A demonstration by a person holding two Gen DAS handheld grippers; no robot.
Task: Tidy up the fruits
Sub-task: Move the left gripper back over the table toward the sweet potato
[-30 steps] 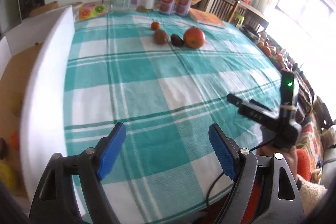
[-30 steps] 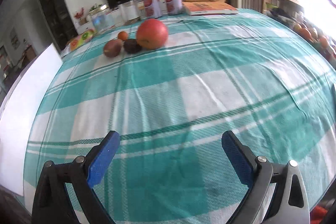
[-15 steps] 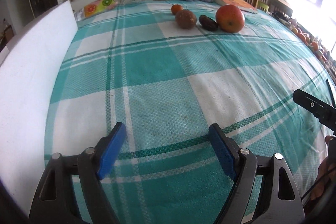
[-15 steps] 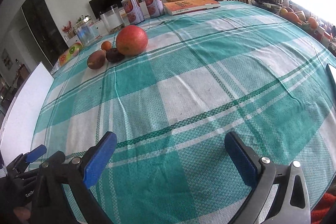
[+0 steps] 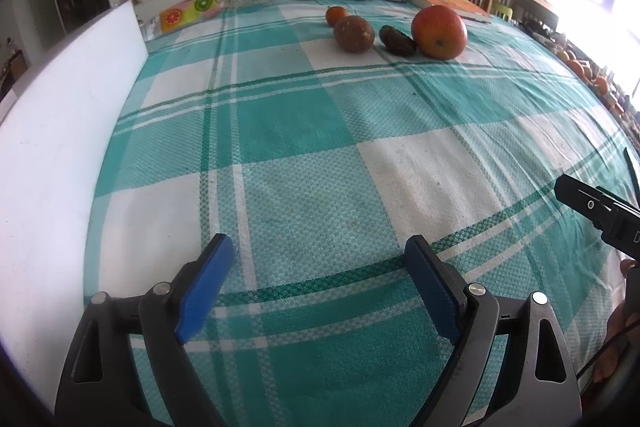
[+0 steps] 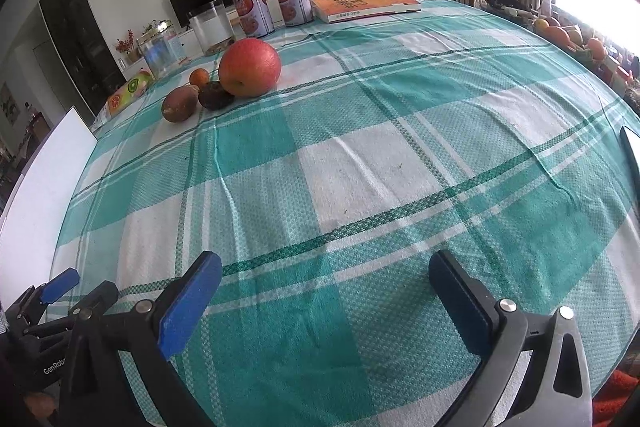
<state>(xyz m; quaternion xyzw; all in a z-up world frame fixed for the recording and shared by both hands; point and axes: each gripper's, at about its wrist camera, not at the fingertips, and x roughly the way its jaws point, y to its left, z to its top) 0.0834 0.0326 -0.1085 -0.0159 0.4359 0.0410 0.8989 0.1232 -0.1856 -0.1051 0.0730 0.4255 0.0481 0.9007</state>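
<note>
The four fruits sit in a tight cluster at the far side of the checked tablecloth [image 5: 304, 131]: a large red apple [image 5: 439, 32], a dark wrinkled fruit [image 5: 397, 41] just beside it, a brown mottled round fruit [image 5: 354, 33], and a small orange [image 5: 336, 15] behind that one. The dark fruit is the only elongated one; in the left wrist view its long axis runs roughly across our line of approach.

We see the cluster well apart from both grippers, straight ahead and slightly right of the left gripper [image 5: 316, 291], and ahead and off to the left of the right gripper [image 6: 324, 299]. We judge neither clearly nearer, though the apple is on the right gripper's side of the group. Both grippers have their jaws spread wide with nothing between the blue pads. A white board [image 5: 52, 147] stands along the table's left edge.
</note>
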